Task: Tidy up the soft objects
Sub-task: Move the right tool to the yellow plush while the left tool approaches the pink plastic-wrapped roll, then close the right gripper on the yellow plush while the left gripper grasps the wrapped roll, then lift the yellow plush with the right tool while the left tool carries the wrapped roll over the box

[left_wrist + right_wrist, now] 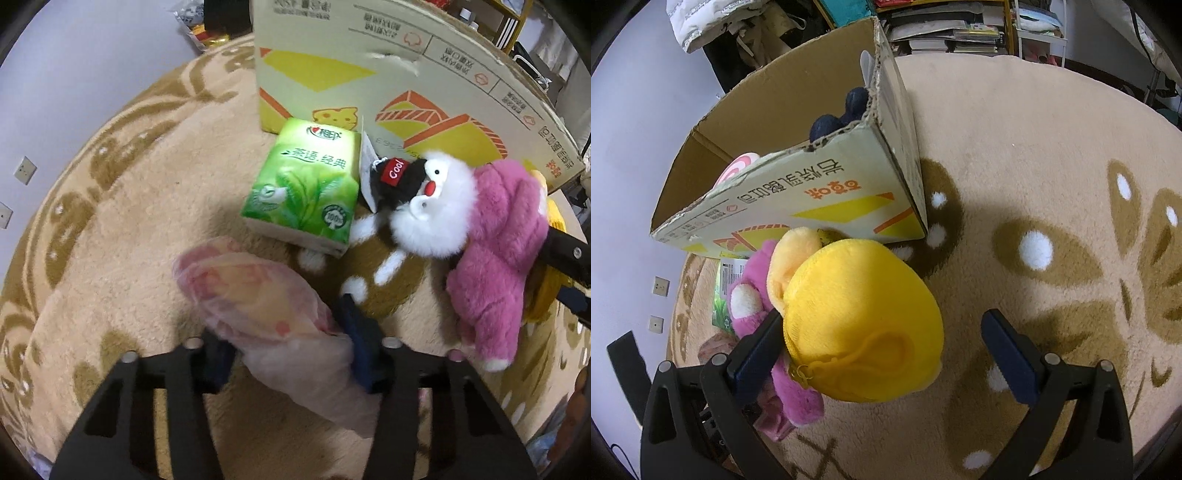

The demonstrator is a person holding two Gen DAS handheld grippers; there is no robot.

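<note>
My left gripper [291,354] is shut on a soft pink plastic pack [266,306] held just above the rug. Ahead lie a green tissue pack [306,188] and a pink-and-white plush toy [472,225] with a black "Cool" cap, in front of the cardboard box [369,74]. In the right wrist view my right gripper [886,339] is open, its jaws either side of a yellow plush toy [860,321] that touches the left finger. The pink plush [750,302] lies beside it. The open box [812,192] holds a dark blue soft item [838,118] and a pink-white one [738,166].
A beige rug with brown pattern [1052,221] covers the floor. Bookshelves with stacked books [953,33] stand beyond the rug. A white wall with sockets [26,170] is on the left. Snack bags [207,33] lie at the rug's far edge.
</note>
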